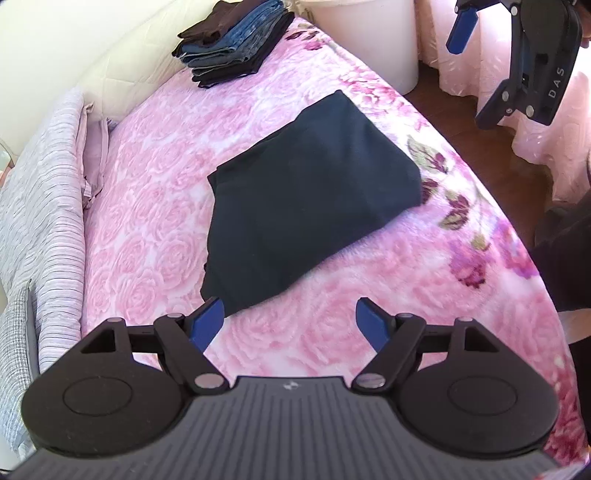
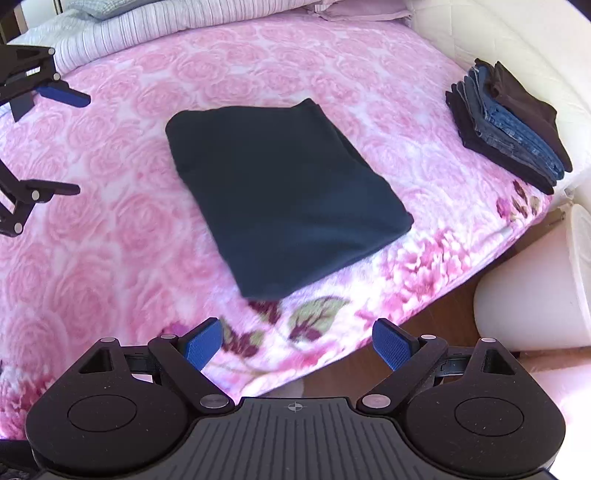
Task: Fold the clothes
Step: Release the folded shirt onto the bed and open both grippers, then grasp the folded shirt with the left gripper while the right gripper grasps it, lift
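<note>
Both my grippers are off the cloth. Left gripper (image 1: 290,325): jaws spread wide, nothing between the blue pads, hanging over the pink rose bedspread (image 1: 155,192) just off the near corner of the garment. Right gripper (image 2: 297,345): jaws spread wide too, empty — it sits over the bed's edge, with the floral border and a strip of wooden floor (image 2: 436,321) below it.

The dark navy garment (image 2: 284,192) lies folded into a flat, roughly rectangular packet on the bedspread, near the bed's edge, clear of both grippers. Edges look fairly square; one corner shows some loose layers in the left wrist view.

Stack of folded clothes (image 2: 513,125) — dark pieces with denim between — sits well apart from the packet, by the cream padded bed frame (image 2: 498,40). Striped bedding (image 2: 155,22) is bunched along the far side. White tub (image 1: 369,33) stands on the floor beside the bed.
</note>
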{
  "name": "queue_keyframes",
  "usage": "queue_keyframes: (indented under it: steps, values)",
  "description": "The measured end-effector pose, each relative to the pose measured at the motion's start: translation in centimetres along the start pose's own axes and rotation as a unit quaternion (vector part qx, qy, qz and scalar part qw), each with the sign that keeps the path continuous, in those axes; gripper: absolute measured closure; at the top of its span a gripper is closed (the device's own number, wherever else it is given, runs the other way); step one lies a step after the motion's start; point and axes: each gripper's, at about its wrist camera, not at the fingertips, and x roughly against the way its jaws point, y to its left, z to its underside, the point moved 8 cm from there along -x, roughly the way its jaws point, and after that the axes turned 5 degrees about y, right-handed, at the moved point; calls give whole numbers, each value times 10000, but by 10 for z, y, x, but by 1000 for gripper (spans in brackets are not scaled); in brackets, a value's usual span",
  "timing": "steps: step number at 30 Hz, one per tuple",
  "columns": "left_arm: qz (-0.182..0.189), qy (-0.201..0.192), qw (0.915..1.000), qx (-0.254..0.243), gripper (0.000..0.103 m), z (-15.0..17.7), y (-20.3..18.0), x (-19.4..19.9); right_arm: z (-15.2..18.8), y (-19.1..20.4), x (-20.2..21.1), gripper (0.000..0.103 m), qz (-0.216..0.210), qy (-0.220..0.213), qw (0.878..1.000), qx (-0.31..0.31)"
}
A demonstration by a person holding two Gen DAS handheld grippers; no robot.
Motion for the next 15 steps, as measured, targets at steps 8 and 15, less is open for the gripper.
queue_keyframes:
  steps: [8, 15]
  values:
    - [90, -126, 9998, -101, 28, 0, -6, -6, 10, 11, -2, 12, 9, 120, 9999, -23]
    - [-362, -167, 9950, -912, 28, 3, -2, -42, 5, 24, -16, 12, 41, -45, 9991, 422]
